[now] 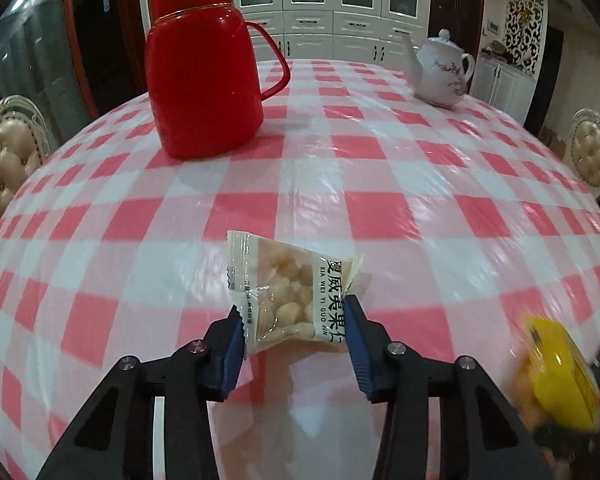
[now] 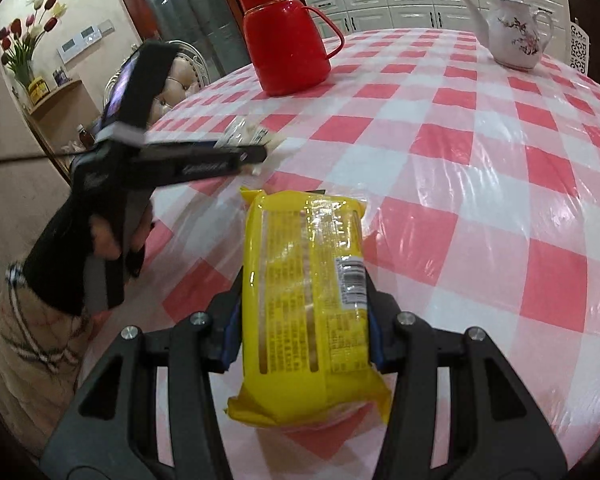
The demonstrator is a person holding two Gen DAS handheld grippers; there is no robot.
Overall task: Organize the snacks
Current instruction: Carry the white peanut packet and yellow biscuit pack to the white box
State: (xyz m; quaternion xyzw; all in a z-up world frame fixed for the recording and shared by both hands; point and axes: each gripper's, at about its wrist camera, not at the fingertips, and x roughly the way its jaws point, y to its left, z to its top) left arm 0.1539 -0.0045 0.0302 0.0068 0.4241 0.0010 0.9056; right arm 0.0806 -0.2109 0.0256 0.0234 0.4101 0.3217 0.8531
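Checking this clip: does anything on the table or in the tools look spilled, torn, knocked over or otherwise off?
Nothing stands out. The red flask and white teapot stand upright on the checked tablecloth, no spill visible. The left tool pinches a sealed nut packet, tilted but intact; the right tool grips a yellow snack pack, also intact.

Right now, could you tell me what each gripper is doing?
Left gripper: shut on the nut packet.
Right gripper: shut on the yellow pack.

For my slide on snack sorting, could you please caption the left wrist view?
Left hand-held gripper closed on a clear nut packet above the pink-checked tablecloth.
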